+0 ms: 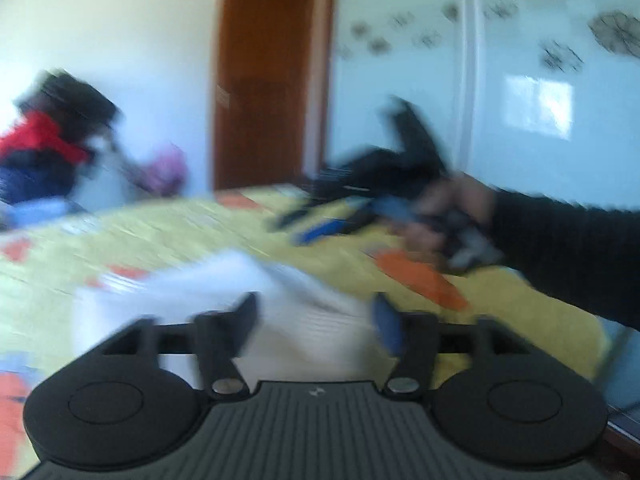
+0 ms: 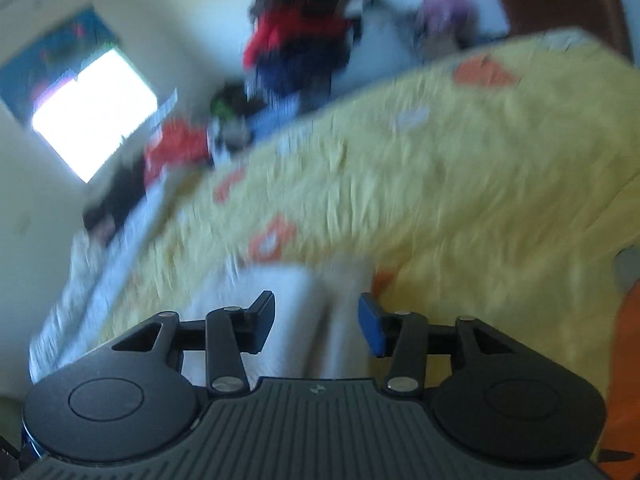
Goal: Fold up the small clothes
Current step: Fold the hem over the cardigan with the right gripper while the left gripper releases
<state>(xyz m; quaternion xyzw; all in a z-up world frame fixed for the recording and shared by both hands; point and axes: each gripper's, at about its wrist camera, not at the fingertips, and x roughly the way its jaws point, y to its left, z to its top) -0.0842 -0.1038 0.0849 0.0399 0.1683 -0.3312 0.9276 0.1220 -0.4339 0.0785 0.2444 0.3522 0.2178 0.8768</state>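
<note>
Both views are motion-blurred. A small white garment (image 1: 248, 292) lies on the yellow bedspread (image 1: 160, 236), just ahead of my left gripper (image 1: 316, 322), whose jaws stand wide apart with nothing between them. In the left wrist view my right gripper (image 1: 320, 224) hovers over the bed further back, held by a hand in a black sleeve. In the right wrist view the right gripper (image 2: 318, 322) is open, with the white garment (image 2: 304, 312) lying below and between its fingers, not pinched.
A pile of red, black and blue clothes (image 1: 44, 148) sits at the far left of the bed, also in the right wrist view (image 2: 304, 36). A brown door (image 1: 268, 84) and white wardrobe (image 1: 520, 80) stand behind. A bright window (image 2: 92, 112) shows at left.
</note>
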